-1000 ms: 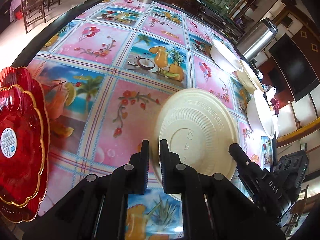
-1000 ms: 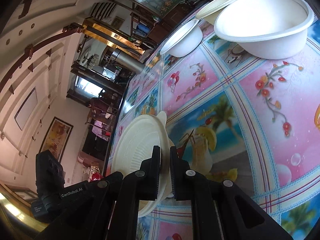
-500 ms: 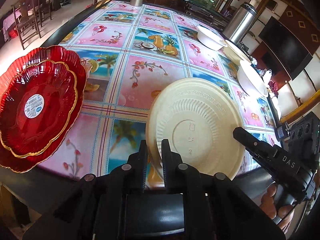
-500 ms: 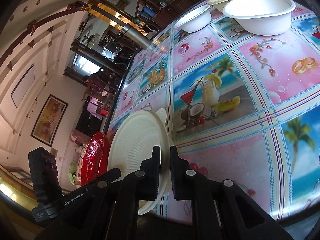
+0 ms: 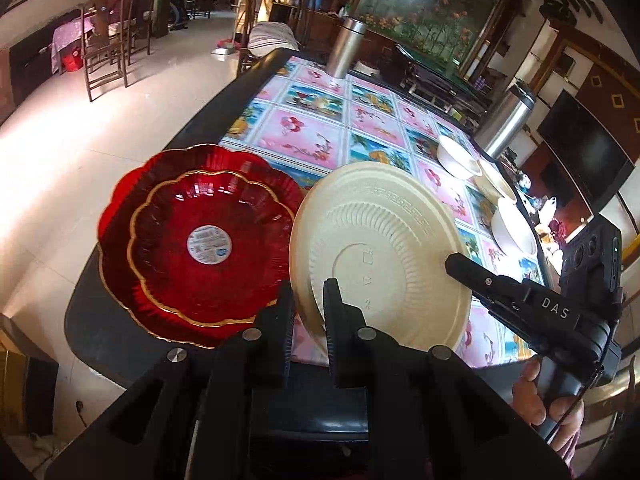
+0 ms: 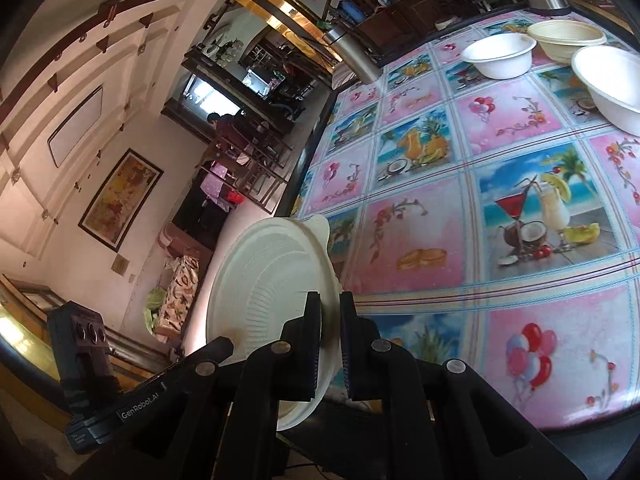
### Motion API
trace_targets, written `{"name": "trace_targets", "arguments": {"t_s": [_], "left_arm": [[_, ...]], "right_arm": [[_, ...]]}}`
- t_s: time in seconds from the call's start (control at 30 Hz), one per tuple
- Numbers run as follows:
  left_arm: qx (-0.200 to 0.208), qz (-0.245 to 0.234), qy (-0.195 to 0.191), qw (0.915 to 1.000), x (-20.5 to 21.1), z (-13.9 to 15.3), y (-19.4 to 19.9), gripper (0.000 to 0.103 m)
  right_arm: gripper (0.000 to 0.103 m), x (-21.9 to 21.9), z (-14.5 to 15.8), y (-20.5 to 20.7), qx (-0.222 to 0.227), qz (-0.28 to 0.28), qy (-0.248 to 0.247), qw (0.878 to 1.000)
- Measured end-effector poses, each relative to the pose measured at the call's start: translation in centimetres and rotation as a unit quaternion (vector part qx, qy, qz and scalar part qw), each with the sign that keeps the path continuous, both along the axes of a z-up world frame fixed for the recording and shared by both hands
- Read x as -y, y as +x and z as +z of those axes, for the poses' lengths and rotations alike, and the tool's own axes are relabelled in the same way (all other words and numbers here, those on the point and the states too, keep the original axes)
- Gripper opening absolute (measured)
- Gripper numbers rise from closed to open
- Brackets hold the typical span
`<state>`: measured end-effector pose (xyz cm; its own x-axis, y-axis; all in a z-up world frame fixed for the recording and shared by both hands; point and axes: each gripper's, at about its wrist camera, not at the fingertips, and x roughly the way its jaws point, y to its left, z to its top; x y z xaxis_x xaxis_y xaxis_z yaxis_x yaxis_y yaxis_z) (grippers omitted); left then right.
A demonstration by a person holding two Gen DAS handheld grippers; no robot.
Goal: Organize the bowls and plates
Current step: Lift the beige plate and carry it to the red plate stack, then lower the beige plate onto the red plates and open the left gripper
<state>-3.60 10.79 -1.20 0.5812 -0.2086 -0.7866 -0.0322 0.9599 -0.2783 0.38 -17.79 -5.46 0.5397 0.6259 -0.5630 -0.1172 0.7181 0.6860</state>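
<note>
Item: cream paper plate (image 5: 380,256), held on edge above the near table (image 5: 160,340) corner. Left gripper (image 5: 308,312) and right gripper (image 6: 330,332) both clamp its rim, jaws narrow. Relative to the red plates (image 5: 200,240): plate sits just right of the stack, face tilted, overlapping its edge. White bowls (image 6: 500,56) lie well beyond. Whether one plate or several is gripped cannot be told; lower rim hidden behind fingers.

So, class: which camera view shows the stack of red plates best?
The left wrist view: the red plates lie face-up at the table's near corner, gold rims and centre sticker visible. The right wrist view shows none of them; the cream plate fills that side.
</note>
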Motion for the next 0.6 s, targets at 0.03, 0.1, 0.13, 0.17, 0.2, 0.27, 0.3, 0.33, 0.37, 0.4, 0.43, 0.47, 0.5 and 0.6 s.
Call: {"name": "trace_targets", "arguments": {"t_s": [0.03, 0.1, 0.13, 0.17, 0.2, 0.27, 0.3, 0.33, 0.37, 0.4, 0.43, 0.47, 0.5, 0.6], "left_arm": [[-0.002, 0.009, 0.001, 1.0000, -0.8, -0.1, 0.1, 0.012], [-0.009, 0.027, 0.003, 0.9996, -2.2, -0.4, 0.5, 0.012], [-0.012, 0.034, 0.003, 0.9993, -2.9, -0.7, 0.6, 0.012], [-0.015, 0.040, 0.006, 0.9991, -3.5, -0.8, 0.9, 0.012], [-0.017, 0.045, 0.011, 0.9988, -4.0, -0.9, 1.2, 0.012], [-0.022, 0.055, 0.014, 0.9982, -4.9, -1.1, 1.8, 0.012], [-0.024, 0.058, 0.018, 0.9979, -5.3, -1.2, 2.2, 0.012], [-0.026, 0.062, 0.021, 0.9975, -5.6, -1.3, 2.4, 0.012], [-0.028, 0.066, 0.023, 0.9972, -6.0, -1.4, 2.6, 0.012], [-0.030, 0.068, 0.025, 0.9969, -6.3, -1.5, 2.9, 0.012], [-0.033, 0.069, 0.027, 0.9967, -6.5, -1.6, 3.1, 0.012], [-0.036, 0.070, 0.028, 0.9965, -7.0, -1.9, 3.3, 0.012], [-0.041, 0.073, 0.026, 0.9962, -7.3, -2.2, 3.5, 0.012], [-0.053, 0.075, 0.030, 0.9953, -7.8, -3.2, 3.9, 0.012]], "right_arm": [[0.009, -0.9, -0.2, 0.6, -0.006, 0.007, 0.003, 1.000], [0.009, -2.7, -0.6, 1.7, -0.016, 0.021, 0.008, 1.000], [0.009, -3.6, -0.9, 2.2, -0.021, 0.027, 0.010, 0.999], [0.009, -4.5, -1.0, 2.7, -0.023, 0.034, 0.010, 0.999], [0.009, -5.4, -1.1, 3.2, -0.024, 0.040, 0.008, 0.999], [0.009, -7.2, -1.2, 4.0, -0.028, 0.050, 0.001, 0.998], [0.009, -8.0, -1.3, 4.4, -0.029, 0.054, -0.001, 0.998], [0.009, -8.7, -1.4, 4.8, -0.029, 0.057, -0.005, 0.998], [0.009, -9.4, -1.5, 5.2, -0.031, 0.060, -0.010, 0.998], [0.009, -10.0, -1.7, 5.6, -0.034, 0.062, -0.011, 0.997], [0.009, -10.6, -2.0, 5.9, -0.037, 0.064, -0.012, 0.997], [0.009, -11.1, -2.2, 6.2, -0.038, 0.066, -0.014, 0.997], [0.009, -11.6, -2.4, 6.5, -0.040, 0.067, -0.018, 0.997], [0.009, -12.8, -3.2, 7.3, -0.045, 0.069, -0.026, 0.996]]}}
